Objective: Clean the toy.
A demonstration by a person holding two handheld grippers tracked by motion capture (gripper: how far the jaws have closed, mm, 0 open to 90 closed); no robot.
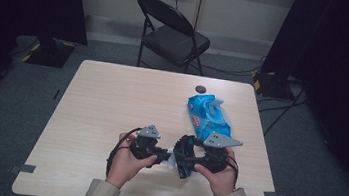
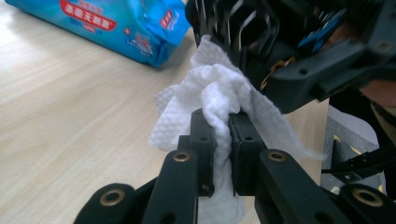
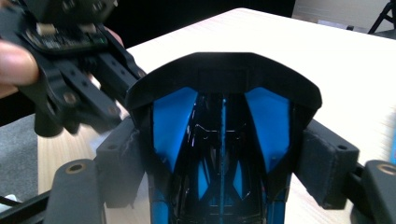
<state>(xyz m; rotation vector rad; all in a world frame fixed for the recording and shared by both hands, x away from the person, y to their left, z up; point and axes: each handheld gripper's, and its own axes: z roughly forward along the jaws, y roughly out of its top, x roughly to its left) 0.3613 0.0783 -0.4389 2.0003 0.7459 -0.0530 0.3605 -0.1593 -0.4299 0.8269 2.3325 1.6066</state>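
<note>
Near the front edge of the pale wooden tabletop (image 1: 111, 100), two hands side by side, left hand (image 1: 127, 160) and right hand (image 1: 216, 173), each with a pair of black tongs. Left tongs (image 2: 222, 126) squeezed almost all the way together, with only a thin gap, pinching a crumpled white paper wipe (image 2: 210, 88) between the two pads. Wipe bunched up above the pads and hanging down below them too, up off the wood. Right tongs (image 3: 224, 161) spread wide, one soft pad pressed on each side of a shiny black and blue plastic thing with a curved black top (image 3: 219, 84); hard to tell what sort of thing. Wipe pushed up against the end of that black and blue thing, touching it, right between the two pairs of tongs. Just behind the right hand, a bright blue soft pack of wipes with red and white writing (image 1: 208, 116), lying flat on the wood. Farther back, close to the far edge, a small dark round thing (image 1: 200, 88), too small to make out. Behind the tabletop, on the grey floor, a black folding chair (image 1: 172, 35).
</note>
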